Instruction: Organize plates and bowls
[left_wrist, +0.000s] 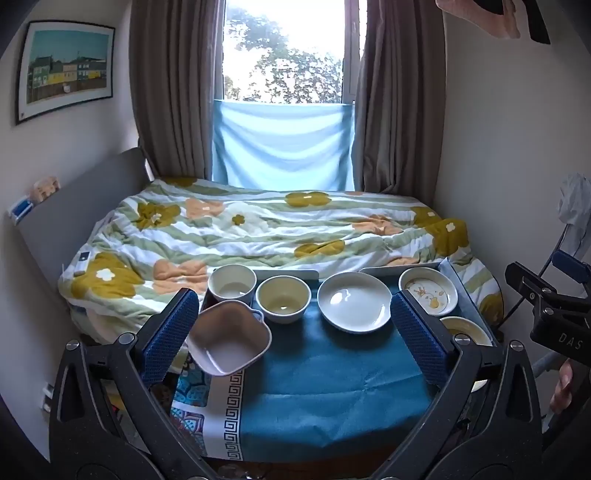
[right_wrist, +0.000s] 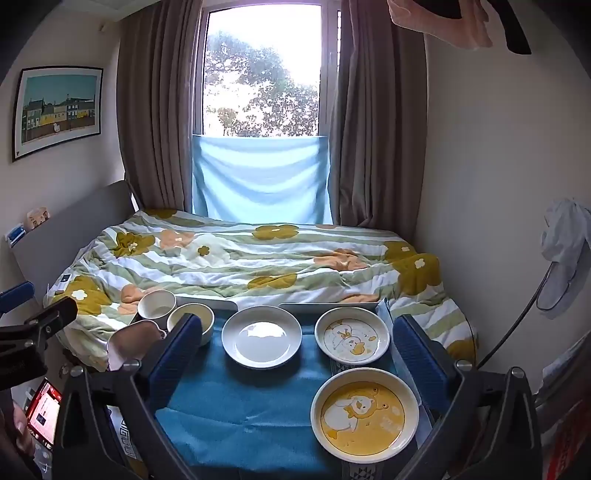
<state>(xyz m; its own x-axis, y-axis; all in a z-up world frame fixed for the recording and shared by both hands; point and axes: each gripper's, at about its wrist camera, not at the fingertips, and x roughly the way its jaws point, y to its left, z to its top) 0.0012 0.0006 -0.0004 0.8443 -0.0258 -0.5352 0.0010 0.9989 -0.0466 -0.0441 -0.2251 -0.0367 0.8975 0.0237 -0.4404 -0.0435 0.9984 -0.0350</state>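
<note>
On the blue cloth (left_wrist: 325, 373) stand a white bowl (left_wrist: 232, 283), a cream bowl (left_wrist: 283, 298), a plain white plate (left_wrist: 354, 301), a duck plate (left_wrist: 428, 291) and a yellow bear plate (right_wrist: 365, 410). A pink squarish bowl (left_wrist: 229, 338) sits tilted at the cloth's left, touching my left gripper's left pad (left_wrist: 171, 332). My left gripper (left_wrist: 295, 336) is open wide. My right gripper (right_wrist: 295, 354) is open and empty, its fingers either side of the white plate (right_wrist: 261, 336), duck plate (right_wrist: 351, 335) and bear plate. The pink bowl (right_wrist: 135, 341) and cream bowl (right_wrist: 190, 317) show at left.
A bed with a flowered quilt (left_wrist: 258, 229) lies right behind the dishes. Grey trays (left_wrist: 288, 274) sit at the cloth's far edge. Walls close in on both sides; a window with curtains (left_wrist: 284, 51) is at the back. A phone (right_wrist: 44, 410) glows at lower left.
</note>
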